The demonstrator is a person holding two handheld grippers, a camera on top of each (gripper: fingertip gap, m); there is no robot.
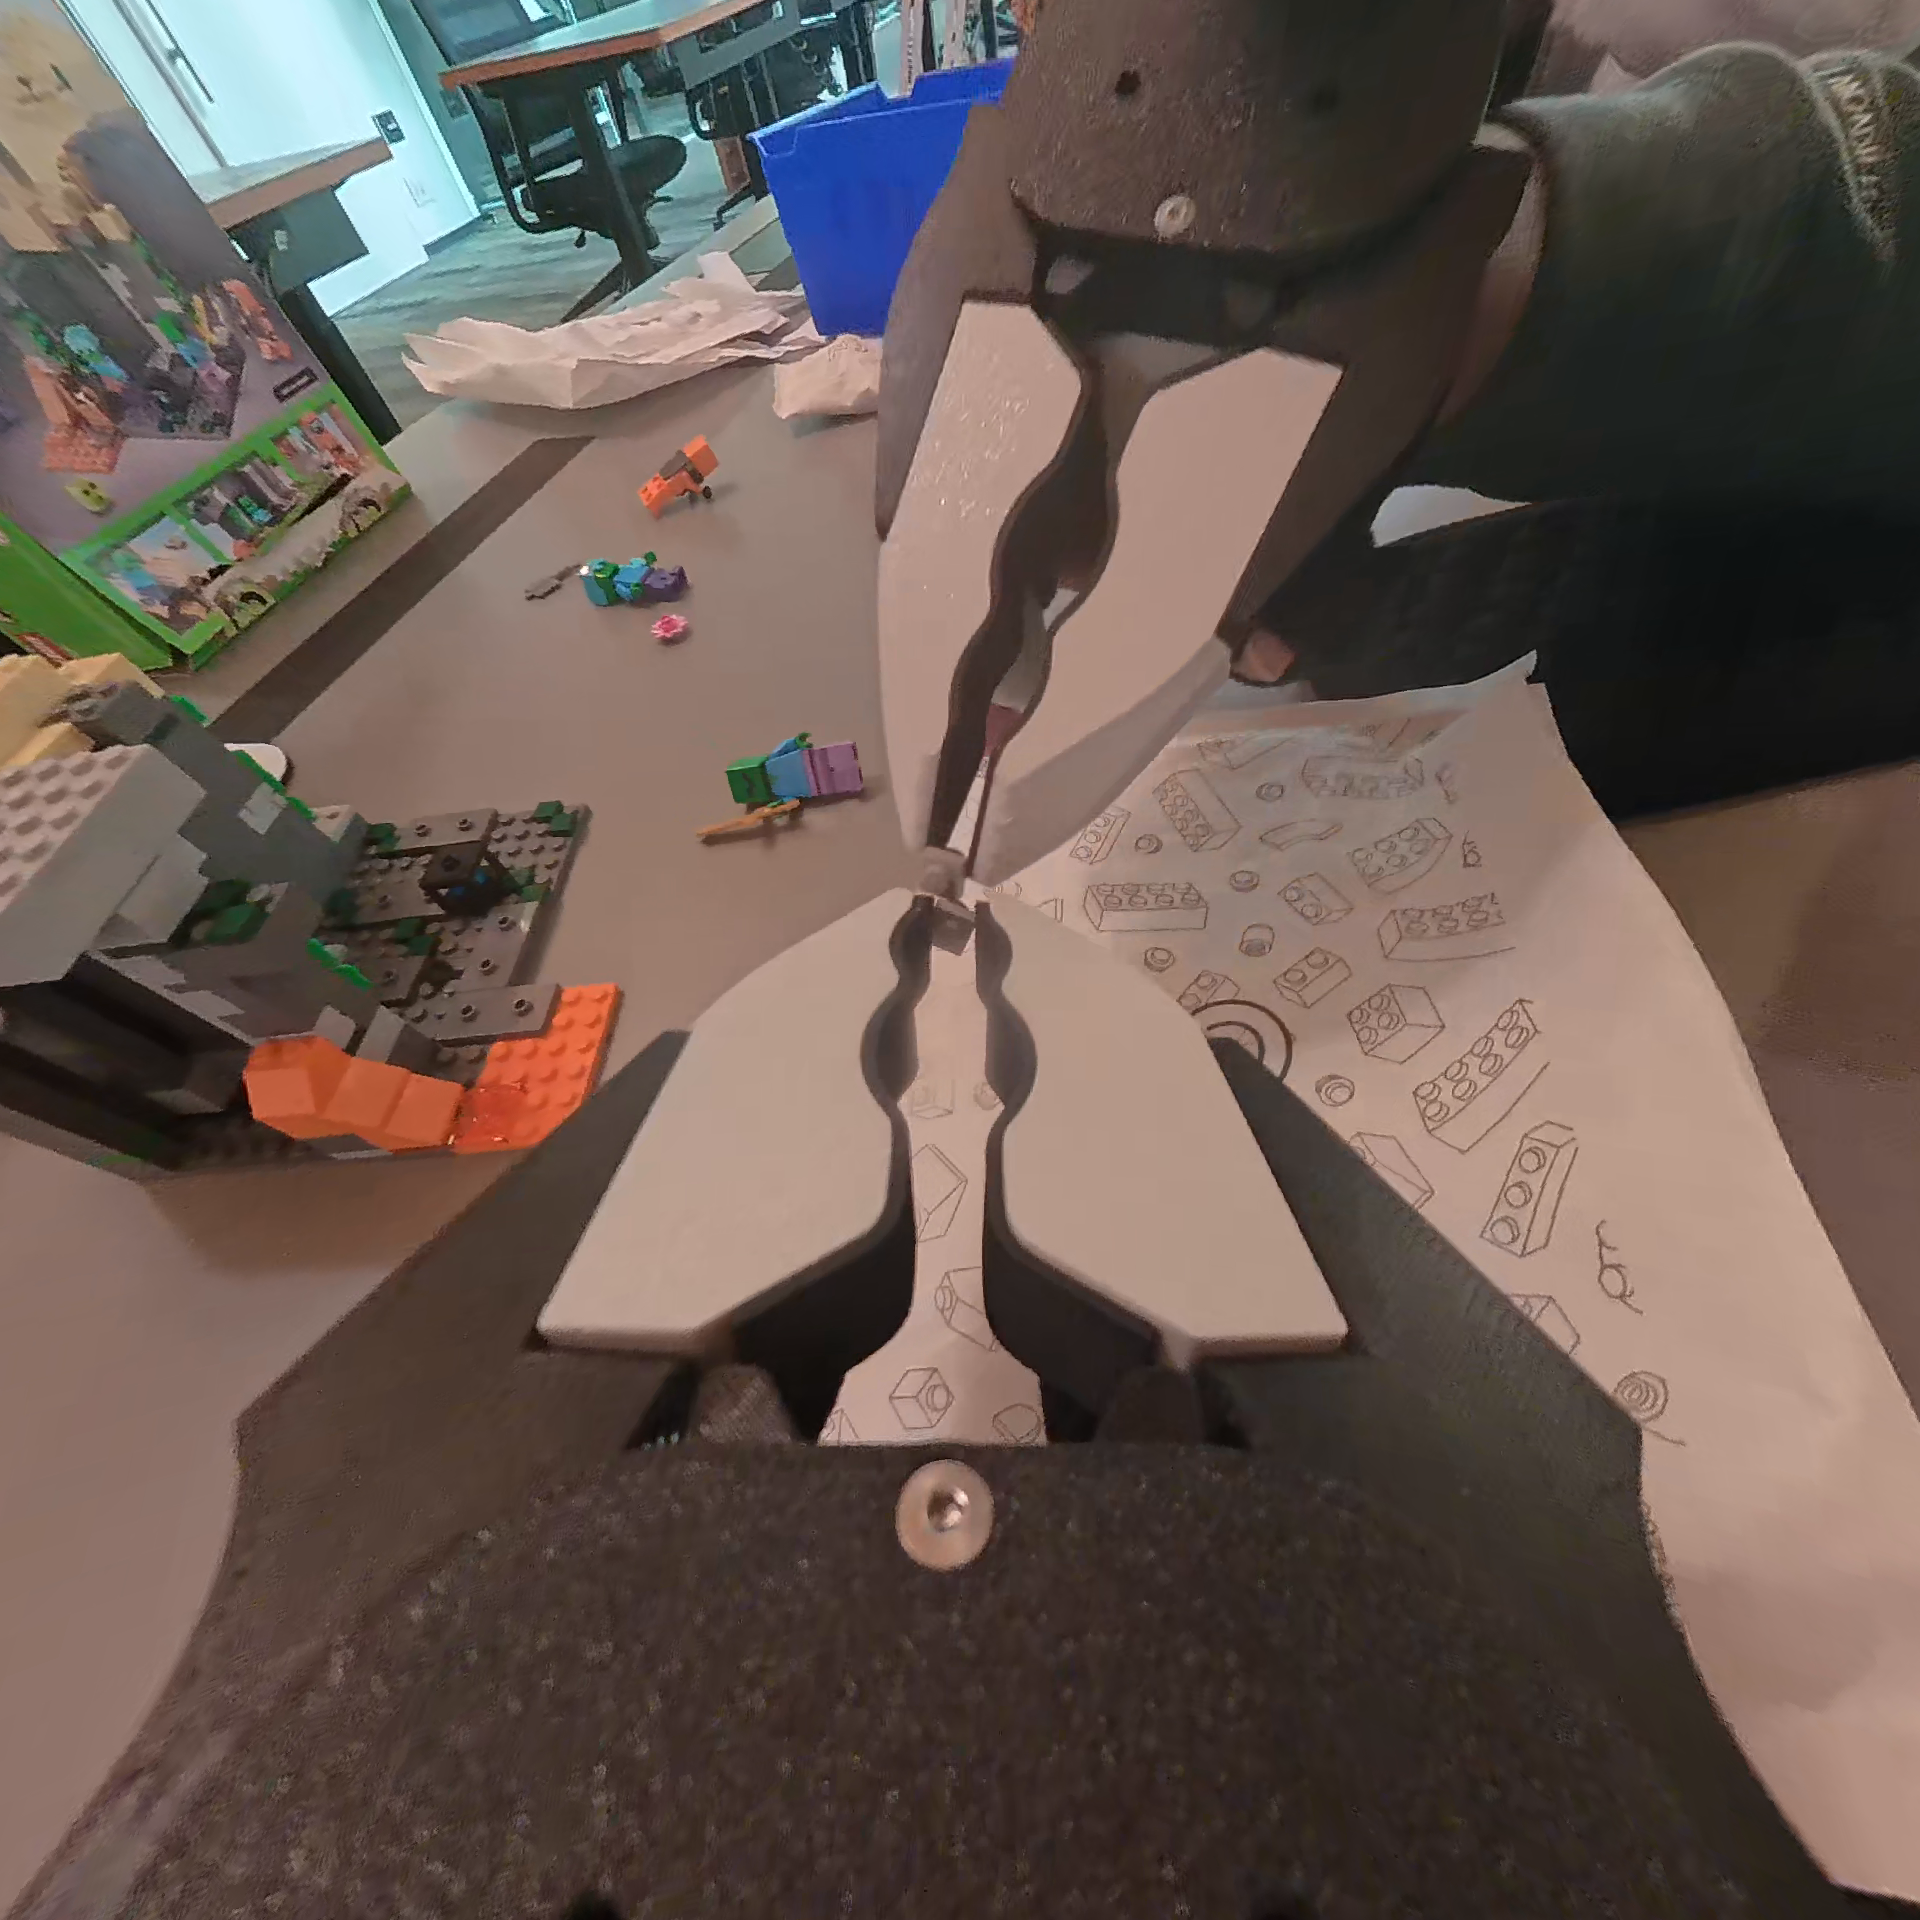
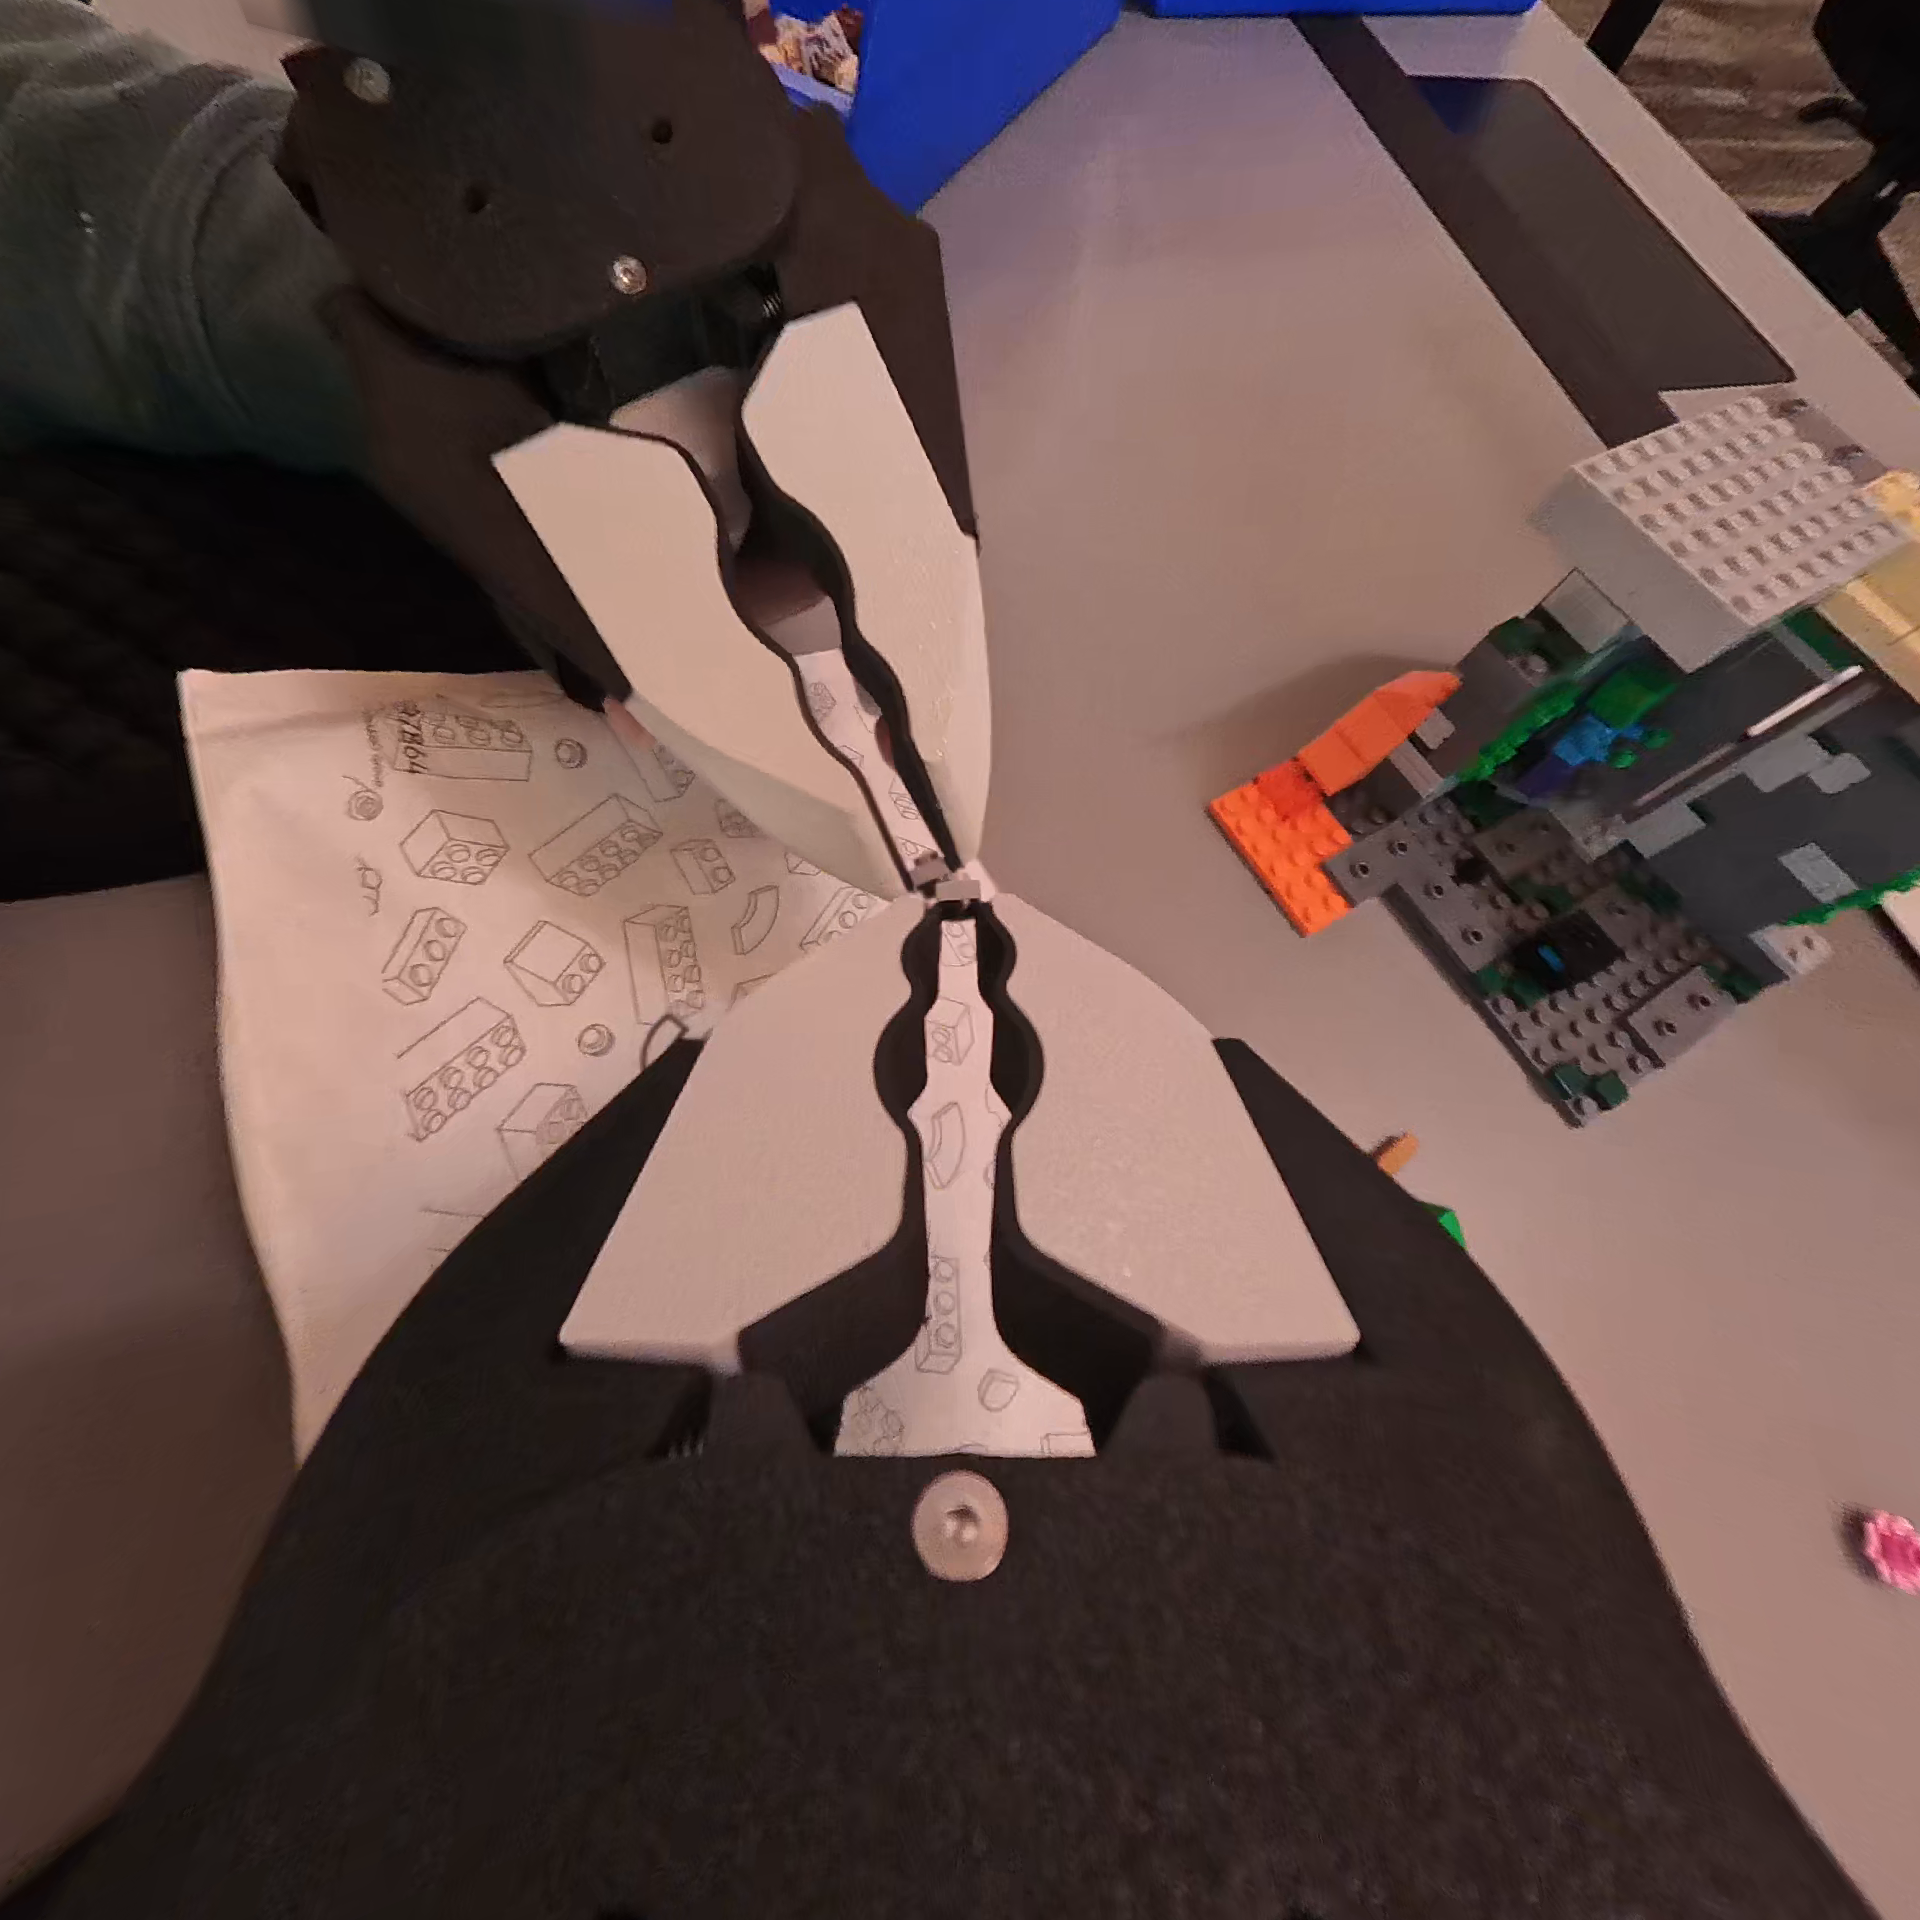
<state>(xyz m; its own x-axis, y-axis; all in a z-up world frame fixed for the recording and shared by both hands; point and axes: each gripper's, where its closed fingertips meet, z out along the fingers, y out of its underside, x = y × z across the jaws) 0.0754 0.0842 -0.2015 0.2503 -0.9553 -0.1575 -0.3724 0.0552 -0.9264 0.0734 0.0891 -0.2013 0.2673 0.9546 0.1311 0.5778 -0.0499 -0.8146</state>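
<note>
Two handheld grippers are seen tip to tip above a grey table [image 1: 582, 727], w/ small grey brick pieces pinched between them.

Nearest in the left wrist view, the left gripper [image 1: 943, 921] is closed on a small dark grey brick [image 1: 954, 928]; its pale fingers [image 1: 790, 1122] are drawn nearly together. Opposite it, the right gripper [image 1: 951, 857] is shut on a small light grey piece [image 1: 938, 864]. The two pieces are touching; whether they are joined can't be told.

In the right wrist view the same meeting is shown from the other side: the right gripper [image 2: 954, 902] is clamped on the light grey piece [image 2: 961, 889], the left gripper [image 2: 928, 871] is met at the tips, approx. mid-frame.

Under both tools a white paper sheet [image 1: 1403, 987] printed w/ brick outlines is spread flat on the table.

To one side, well apart from the grippers, a brick model [image 1: 260, 935] in grey, green & orange is stood on the table. Near it, loose pieces are scattered: a blocky figure [image 1: 795, 771] in green, blue & purple, a second figure [image 1: 634, 580], a pink flower piece [image 1: 670, 627], an orange animal [image 1: 681, 475].

Farther back, crumpled white paper [image 1: 603, 348], a green-edged toy box [image 1: 177, 416] & a blue bin [image 1: 862, 187] are seen. Desks & chairs are visible beyond. A dark sleeve [image 1: 1714, 312] is seen behind the right gripper.
</note>
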